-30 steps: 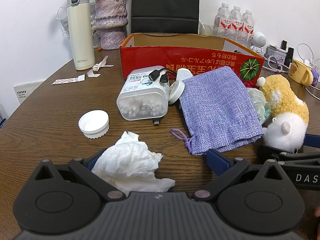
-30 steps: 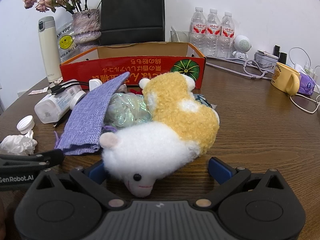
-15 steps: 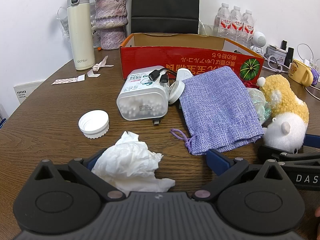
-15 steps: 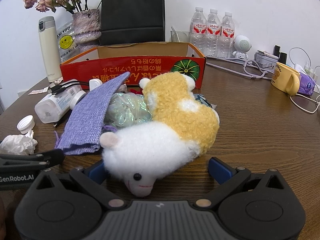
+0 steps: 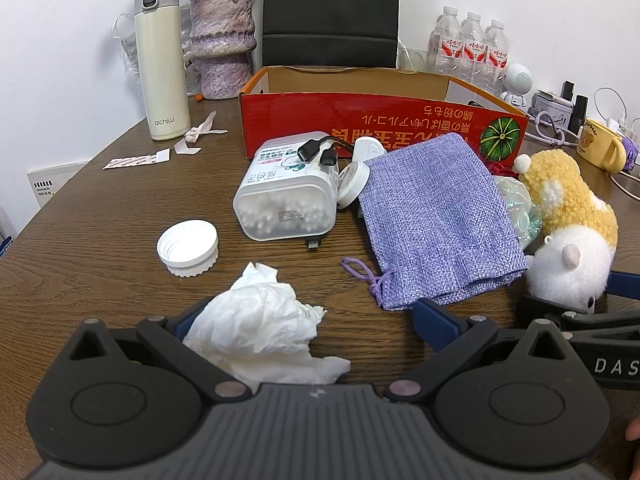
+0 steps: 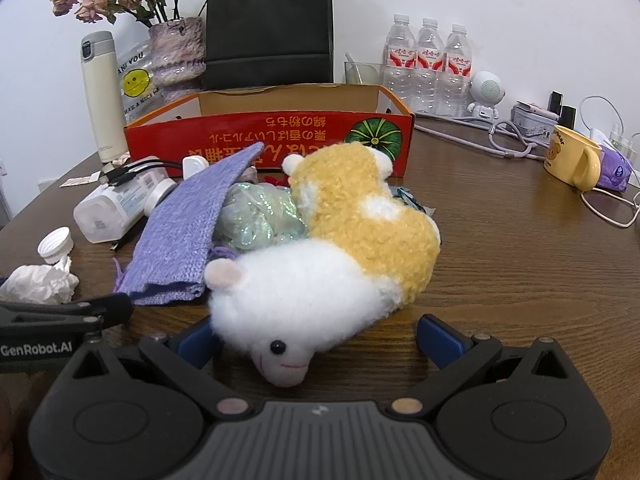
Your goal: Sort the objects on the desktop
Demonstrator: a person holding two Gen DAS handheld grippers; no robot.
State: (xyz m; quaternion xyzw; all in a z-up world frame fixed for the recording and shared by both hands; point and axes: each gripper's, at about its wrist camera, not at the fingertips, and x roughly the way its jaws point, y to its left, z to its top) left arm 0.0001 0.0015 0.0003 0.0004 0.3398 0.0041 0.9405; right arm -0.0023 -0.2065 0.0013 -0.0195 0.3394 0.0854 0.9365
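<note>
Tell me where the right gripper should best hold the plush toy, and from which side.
Probably the white head end of the plush toy, approached from the front along the table. It lies on its side with the head already between the open fingers of the right gripper, and the soft pile should compress.

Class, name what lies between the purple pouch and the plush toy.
A crumpled shiny green wrapper, wedged between the pouch and the toy; the right wrist view shows it best.

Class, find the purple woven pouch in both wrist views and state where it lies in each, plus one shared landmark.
Left wrist: purple pouch right of centre, beside the swab box.
Right wrist: pouch left of centre, beside the plush toy.
Landmark: red cardboard box.
</note>
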